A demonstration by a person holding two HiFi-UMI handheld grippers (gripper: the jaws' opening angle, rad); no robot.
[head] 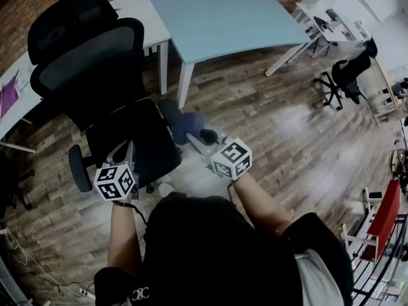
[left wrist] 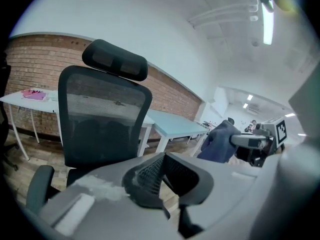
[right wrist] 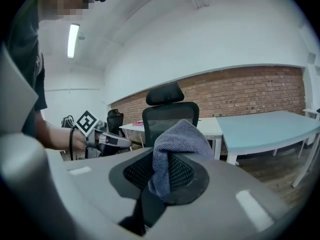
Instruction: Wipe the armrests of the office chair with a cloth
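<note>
The black office chair (head: 102, 75) stands at the left of the head view, with one armrest (head: 79, 168) on its near left and the other (head: 169, 112) on its right side. My right gripper (head: 195, 136) is shut on a blue-grey cloth (head: 186, 125), which hangs just beside the right armrest. In the right gripper view the cloth (right wrist: 181, 140) bunches between the pads, with the chair (right wrist: 170, 115) behind it. My left gripper (head: 123, 147) hovers over the seat's front edge, shut on nothing. The left gripper view shows the chair back (left wrist: 102, 119) and the cloth (left wrist: 220, 143).
A light blue table (head: 223, 18) and a white desk (head: 153, 37) stand just behind the chair, against a brick wall. A second black chair (head: 347, 78) is far right. A red rack (head: 382, 218) stands at lower right. Cables (head: 44, 273) lie on the wood floor.
</note>
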